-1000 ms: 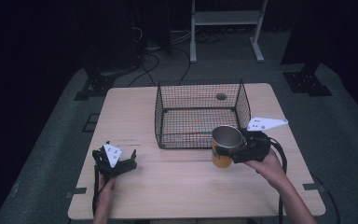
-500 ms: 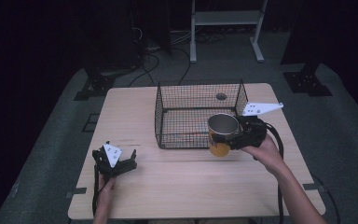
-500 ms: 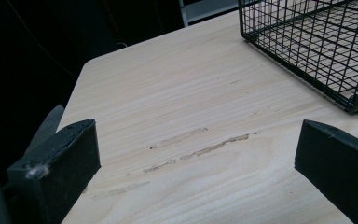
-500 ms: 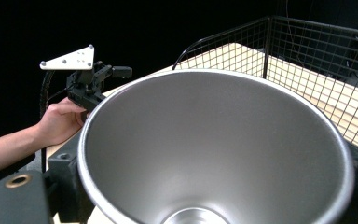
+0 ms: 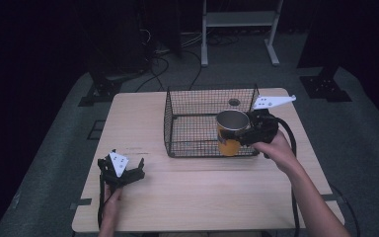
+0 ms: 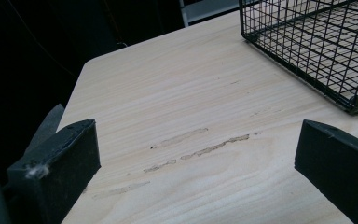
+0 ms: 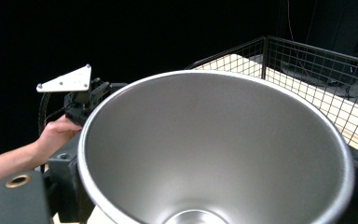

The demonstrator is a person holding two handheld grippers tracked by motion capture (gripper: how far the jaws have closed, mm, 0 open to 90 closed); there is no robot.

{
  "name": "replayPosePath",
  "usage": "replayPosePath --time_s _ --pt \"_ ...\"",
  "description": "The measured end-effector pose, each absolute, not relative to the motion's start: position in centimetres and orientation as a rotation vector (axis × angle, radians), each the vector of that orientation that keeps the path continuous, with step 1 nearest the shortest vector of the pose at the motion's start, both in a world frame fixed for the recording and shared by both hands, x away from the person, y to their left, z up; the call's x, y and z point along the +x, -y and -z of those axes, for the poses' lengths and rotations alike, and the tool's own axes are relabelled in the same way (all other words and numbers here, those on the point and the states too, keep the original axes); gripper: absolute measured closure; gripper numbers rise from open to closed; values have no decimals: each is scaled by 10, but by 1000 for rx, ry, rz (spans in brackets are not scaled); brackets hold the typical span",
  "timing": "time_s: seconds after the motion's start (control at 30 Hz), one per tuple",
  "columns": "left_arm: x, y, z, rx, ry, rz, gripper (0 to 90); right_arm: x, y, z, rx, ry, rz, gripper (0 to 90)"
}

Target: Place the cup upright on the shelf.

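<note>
Fingers of the right gripper (image 5: pixel 244 133) are clenched on a metal cup (image 5: pixel 231 132) with a yellow outer wall, gripping it upright by its side. Beyond the fingers, the cup hangs at the near right corner of a black wire basket (image 5: pixel 197 106). Left gripper (image 5: pixel 123 170) rests on the surface (image 5: pixel 202 192), fingers (image 6: pixel 58 168) released and wide apart, basket well ahead of them.

One wooden bench (image 5: pixel 202 197) carries one black wire basket (image 5: pixel 177 123). One metal cup (image 5: pixel 231 132) with a yellow outside is present. Two handheld tools: the left tool (image 5: pixel 123 173) and the right tool (image 5: pixel 249 134). Two hands, one per tool
</note>
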State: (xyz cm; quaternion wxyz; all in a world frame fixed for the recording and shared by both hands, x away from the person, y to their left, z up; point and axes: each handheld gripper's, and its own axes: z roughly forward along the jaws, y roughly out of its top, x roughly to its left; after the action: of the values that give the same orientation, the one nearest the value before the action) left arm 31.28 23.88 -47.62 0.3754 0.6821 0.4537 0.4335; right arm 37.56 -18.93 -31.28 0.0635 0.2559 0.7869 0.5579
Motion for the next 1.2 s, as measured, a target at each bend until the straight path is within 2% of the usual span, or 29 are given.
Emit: replayPosePath --time_s 0.57,1.2 --pt "313 -240 476 1744 -1163 -1104 0 419 175 301 808 -2393 -1679 116" --pt "313 -240 476 1737 -1164 -1100 0 467 151 310 850 -2444 -1629 116"
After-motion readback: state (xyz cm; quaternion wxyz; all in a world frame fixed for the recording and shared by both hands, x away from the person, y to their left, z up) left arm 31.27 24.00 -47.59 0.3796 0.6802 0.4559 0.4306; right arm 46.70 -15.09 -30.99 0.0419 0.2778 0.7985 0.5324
